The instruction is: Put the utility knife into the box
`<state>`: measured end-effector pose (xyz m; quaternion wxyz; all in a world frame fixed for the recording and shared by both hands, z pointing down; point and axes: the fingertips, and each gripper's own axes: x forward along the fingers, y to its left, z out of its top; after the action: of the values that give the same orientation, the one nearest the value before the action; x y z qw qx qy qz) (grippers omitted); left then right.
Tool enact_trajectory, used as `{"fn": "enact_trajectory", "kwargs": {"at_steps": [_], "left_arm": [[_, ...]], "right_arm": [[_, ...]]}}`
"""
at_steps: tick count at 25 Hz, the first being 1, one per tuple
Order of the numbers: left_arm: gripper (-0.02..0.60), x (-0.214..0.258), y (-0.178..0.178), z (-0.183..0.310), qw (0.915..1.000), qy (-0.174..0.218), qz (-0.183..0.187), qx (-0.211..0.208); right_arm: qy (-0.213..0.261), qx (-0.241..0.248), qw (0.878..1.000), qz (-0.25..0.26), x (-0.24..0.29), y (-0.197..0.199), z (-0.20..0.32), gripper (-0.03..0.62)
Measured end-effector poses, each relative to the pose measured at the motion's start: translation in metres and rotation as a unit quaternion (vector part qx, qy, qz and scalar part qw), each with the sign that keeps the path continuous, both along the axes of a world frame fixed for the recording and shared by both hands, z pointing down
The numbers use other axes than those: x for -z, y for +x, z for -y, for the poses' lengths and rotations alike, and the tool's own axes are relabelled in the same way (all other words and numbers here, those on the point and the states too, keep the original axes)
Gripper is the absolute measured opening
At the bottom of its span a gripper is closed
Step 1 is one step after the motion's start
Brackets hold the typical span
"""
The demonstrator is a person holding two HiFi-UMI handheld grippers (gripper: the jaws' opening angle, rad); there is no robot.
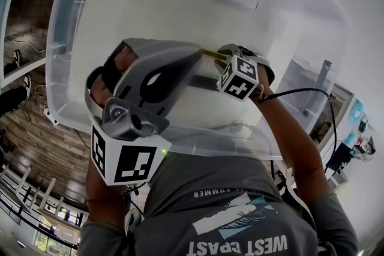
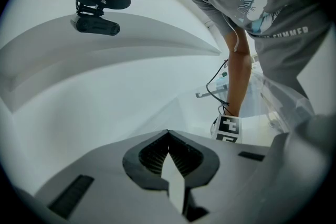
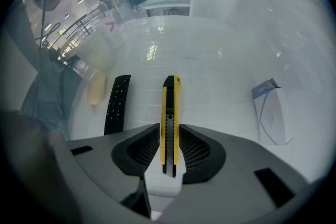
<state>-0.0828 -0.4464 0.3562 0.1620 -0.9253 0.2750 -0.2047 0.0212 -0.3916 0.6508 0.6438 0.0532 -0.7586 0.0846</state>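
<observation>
Right gripper view looks straight down into the large clear plastic storage box point(image 3: 226, 50). There the right gripper point(image 3: 169, 129) has its jaws clamped on the slim yellow-and-black utility knife point(image 3: 169, 102), with the ribbed dark pads pressing on its two long sides. The knife hangs nose-down over a bare strip of the box's pale floor. A long black remote control point(image 3: 116, 105) lies to one side of that strip and a small white cardboard carton point(image 3: 273, 113) lies well apart on the other. A pale yellowish rounded object point(image 3: 96, 89) lies just beside the remote, too blurred to name.

I judge that the knife is not yet set down, so the step in hand is lowering it into the box. The next move calls for bringing the nose near the floor, then parting the jaws so the knife falls flat in the free strip, clear of the remote.

The left gripper point(image 2: 168, 135) has its jaws together on nothing.

The knife looks like a hard plastic case with a dark slotted rail down its middle. The box is glossy and throws back reflections. The remote is matt and studded with small buttons, and the carton is crisp-edged.
</observation>
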Motion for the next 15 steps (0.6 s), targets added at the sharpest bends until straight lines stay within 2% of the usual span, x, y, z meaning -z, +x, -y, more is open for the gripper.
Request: {"fn": "enact_trajectory", "kwargs": {"at_steps": [12,13,15], "left_arm": [[0.011,-0.002,0.001,0.0,1.0,-0.002,0.001,0.001],[0.011,-0.002,0.001,0.0,1.0,-0.002,0.0,0.0],[0.011,-0.001,0.001,-0.001,1.0,-0.003,0.0,-0.003]], "right_arm": [[0.023,0.012,1.0,0.007,0.005,-0.004,0.007,0.123],[0.029,0.012,0.999,0.008,0.007,-0.004,0.009,0.116],[0.041,0.013,0.999,0.01,0.011,-0.005,0.013,0.055]]}}
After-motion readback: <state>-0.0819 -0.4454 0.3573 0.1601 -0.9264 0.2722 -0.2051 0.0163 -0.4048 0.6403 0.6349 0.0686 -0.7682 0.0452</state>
